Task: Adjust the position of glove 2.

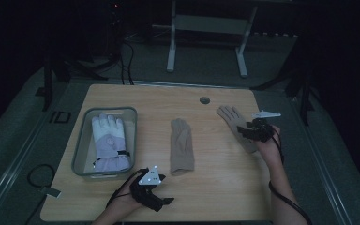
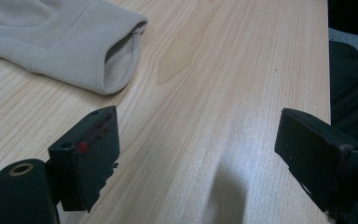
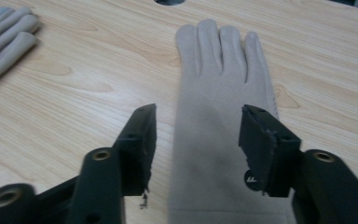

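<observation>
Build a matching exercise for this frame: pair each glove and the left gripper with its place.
Things:
1. white and lilac glove
2. middle beige glove
3. right beige glove
4. left gripper

Places:
A. under the right gripper, between its open jaws
B. in the grey bin
C. near the table's front edge, open and holding nothing
D. alone at table centre

Pairs: 1-B, 2-D, 3-A, 4-C
</observation>
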Motion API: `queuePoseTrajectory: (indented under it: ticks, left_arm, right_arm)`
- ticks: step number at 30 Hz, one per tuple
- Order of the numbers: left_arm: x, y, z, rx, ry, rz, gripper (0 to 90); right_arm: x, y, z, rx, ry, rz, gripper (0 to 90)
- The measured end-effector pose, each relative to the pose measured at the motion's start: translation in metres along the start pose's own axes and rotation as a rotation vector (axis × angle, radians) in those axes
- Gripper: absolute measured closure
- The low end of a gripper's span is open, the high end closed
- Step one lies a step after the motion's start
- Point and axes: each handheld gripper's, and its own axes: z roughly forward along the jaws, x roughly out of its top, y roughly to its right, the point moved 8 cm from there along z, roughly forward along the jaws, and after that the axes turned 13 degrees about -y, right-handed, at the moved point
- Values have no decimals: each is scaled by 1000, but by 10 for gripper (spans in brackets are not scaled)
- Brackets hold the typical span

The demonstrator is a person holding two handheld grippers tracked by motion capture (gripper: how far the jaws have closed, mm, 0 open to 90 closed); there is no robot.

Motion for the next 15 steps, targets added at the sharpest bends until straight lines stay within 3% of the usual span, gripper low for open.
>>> queuePoseTrajectory:
  ticks: [2, 8, 15]
  left_arm:
    - [0, 0, 0, 2, -1, 1, 141]
    - [0, 1, 1, -6, -3, 3, 141]
    - [0, 1, 1, -7, -5, 0, 141]
  right_arm:
    - [-1, 4, 6, 6, -8, -6, 398]
    - [-10, 21, 23, -18, -44, 26, 461]
    - [-19, 24, 43, 23, -72, 33, 446]
